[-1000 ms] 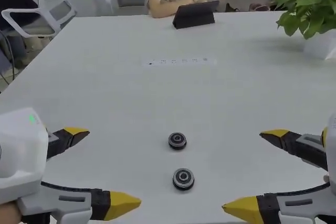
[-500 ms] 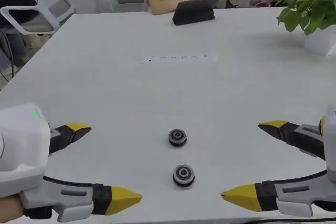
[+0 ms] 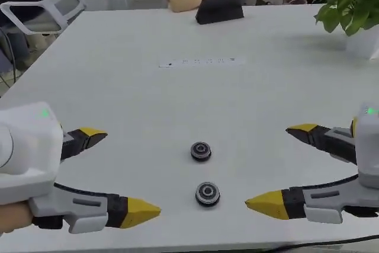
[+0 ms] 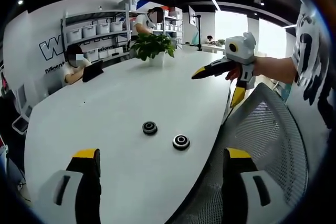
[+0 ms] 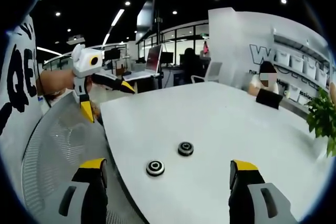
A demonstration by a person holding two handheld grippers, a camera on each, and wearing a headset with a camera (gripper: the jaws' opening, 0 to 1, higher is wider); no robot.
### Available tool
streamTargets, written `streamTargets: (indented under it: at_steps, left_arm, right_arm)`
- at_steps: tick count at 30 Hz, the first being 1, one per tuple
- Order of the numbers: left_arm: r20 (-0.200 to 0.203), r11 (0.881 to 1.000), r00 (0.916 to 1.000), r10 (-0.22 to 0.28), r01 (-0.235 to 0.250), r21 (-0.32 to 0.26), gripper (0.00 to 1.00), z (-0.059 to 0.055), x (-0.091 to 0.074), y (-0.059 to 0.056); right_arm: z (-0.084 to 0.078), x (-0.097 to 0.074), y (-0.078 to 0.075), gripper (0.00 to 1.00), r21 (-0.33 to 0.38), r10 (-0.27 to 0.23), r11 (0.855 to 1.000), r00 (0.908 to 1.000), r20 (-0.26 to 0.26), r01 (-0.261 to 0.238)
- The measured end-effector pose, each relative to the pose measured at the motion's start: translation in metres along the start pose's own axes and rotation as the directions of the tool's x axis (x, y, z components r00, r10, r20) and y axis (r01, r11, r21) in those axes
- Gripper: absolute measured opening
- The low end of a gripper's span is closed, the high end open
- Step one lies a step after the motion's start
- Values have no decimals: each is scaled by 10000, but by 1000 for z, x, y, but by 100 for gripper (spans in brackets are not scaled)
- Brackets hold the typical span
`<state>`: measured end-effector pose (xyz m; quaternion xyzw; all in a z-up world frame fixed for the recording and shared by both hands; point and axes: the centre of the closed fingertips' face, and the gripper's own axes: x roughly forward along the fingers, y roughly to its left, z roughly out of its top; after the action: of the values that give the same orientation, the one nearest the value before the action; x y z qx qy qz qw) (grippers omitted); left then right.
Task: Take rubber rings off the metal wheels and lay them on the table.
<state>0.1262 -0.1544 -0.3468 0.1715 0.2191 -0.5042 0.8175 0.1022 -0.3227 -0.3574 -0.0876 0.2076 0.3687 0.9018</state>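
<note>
Two small metal wheels with black rubber rings lie on the white table (image 3: 177, 99): the far wheel (image 3: 201, 151) and the near wheel (image 3: 208, 194), both flat. They also show as the far wheel (image 4: 149, 128) and near wheel (image 4: 181, 142) in the left gripper view, and as the far wheel (image 5: 185, 148) and near wheel (image 5: 155, 168) in the right gripper view. My left gripper (image 3: 121, 173) hovers open to the left of the wheels, its yellow tips wide apart. On the other side, my right gripper (image 3: 281, 167) is open too. Nothing is between either pair of jaws.
A person sits at the table's far end behind a dark tablet (image 3: 221, 7). A potted plant (image 3: 349, 4) stands at the far right. A white power strip (image 3: 201, 61) lies mid-table. An office chair (image 3: 41, 10) stands at the far left.
The head camera has tilted, so the scene sits slightly higher. Both grippers have edged a little inward toward the wheels. The wheels have not moved.
</note>
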Motion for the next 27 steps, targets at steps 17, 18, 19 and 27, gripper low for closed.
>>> streamTargets:
  at_steps: [17, 18, 19, 27]
  left_arm:
    - [-60, 9985, 9988, -494, 495, 222, 94, -1, 17, 0]
    - [-91, 9984, 9986, -518, 520, 226, 94, -1, 18, 0]
    - [-145, 9982, 9985, -537, 540, 257, 93, -3, 20, 1]
    - [-278, 9959, 9962, -827, 836, 343, 91, -7, 27, -2]
  right_arm:
    - [-13, 24, 0, 93, -409, 392, 9983, 9983, -434, -410]
    - [-16, 26, 0, 93, -434, 407, 9981, 9979, -504, -429]
    - [-17, 27, 0, 93, -445, 424, 9980, 9976, -540, -448]
    - [-22, 33, -2, 91, -370, 512, 9979, 9971, -563, -533]
